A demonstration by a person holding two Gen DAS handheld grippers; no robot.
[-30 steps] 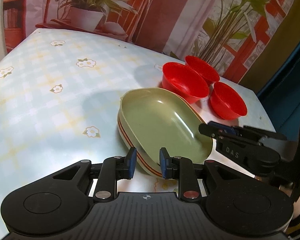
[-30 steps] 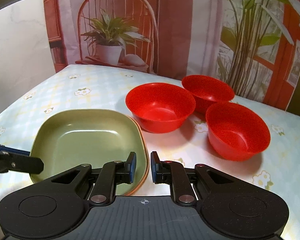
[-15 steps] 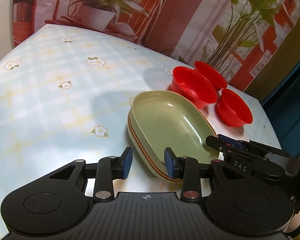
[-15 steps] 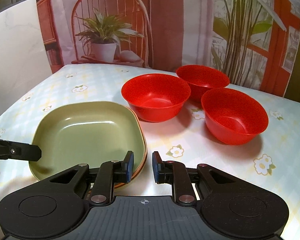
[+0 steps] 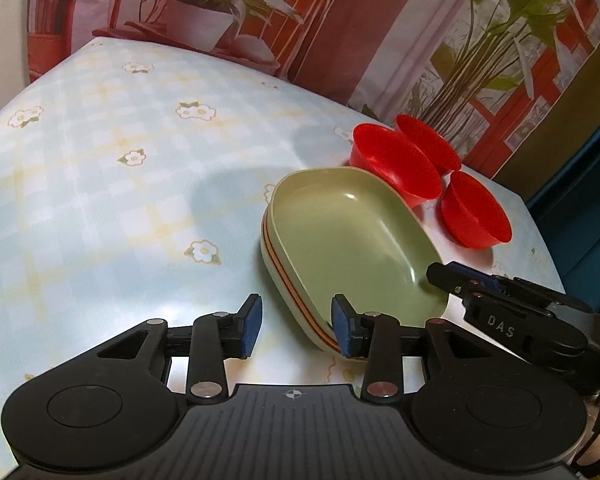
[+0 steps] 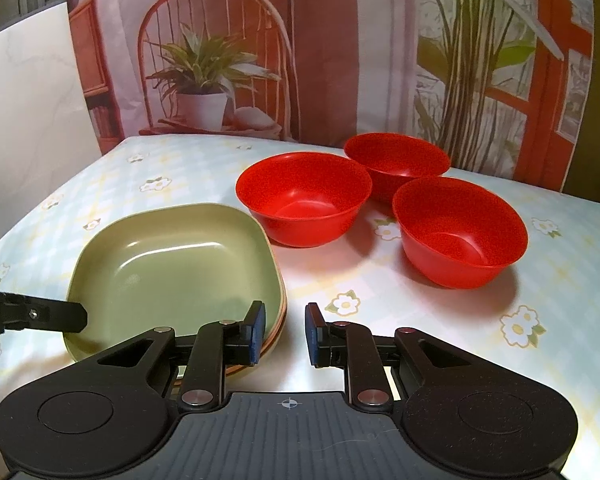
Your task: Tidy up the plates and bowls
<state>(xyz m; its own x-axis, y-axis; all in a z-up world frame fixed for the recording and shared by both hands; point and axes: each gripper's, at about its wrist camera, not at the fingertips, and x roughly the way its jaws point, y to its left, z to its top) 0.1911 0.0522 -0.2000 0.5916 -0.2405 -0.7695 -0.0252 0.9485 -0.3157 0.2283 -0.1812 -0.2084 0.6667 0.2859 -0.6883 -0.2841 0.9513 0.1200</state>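
Floral tablecloth point(image 5: 100, 200) holds stacked plates point(image 5: 352, 240) ahead of both empty, parted grippers, left point(image 5: 296, 320), right point(image 6: 284, 332), bowls point(image 6: 304, 204) beyond.

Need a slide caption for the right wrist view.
Open right gripper beside stacked green plates, three separate red bowls beyond.

green plate stack point(image 6: 172, 268), three red bowls point(image 6: 306, 200) beside it, right hand-held gripper point(image 6: 284, 330) parted, empty

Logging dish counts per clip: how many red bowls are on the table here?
3. One red bowl sits just behind the green plate stack, one farthest back near the backdrop, one nearest on the right. None are nested; none look hidden.
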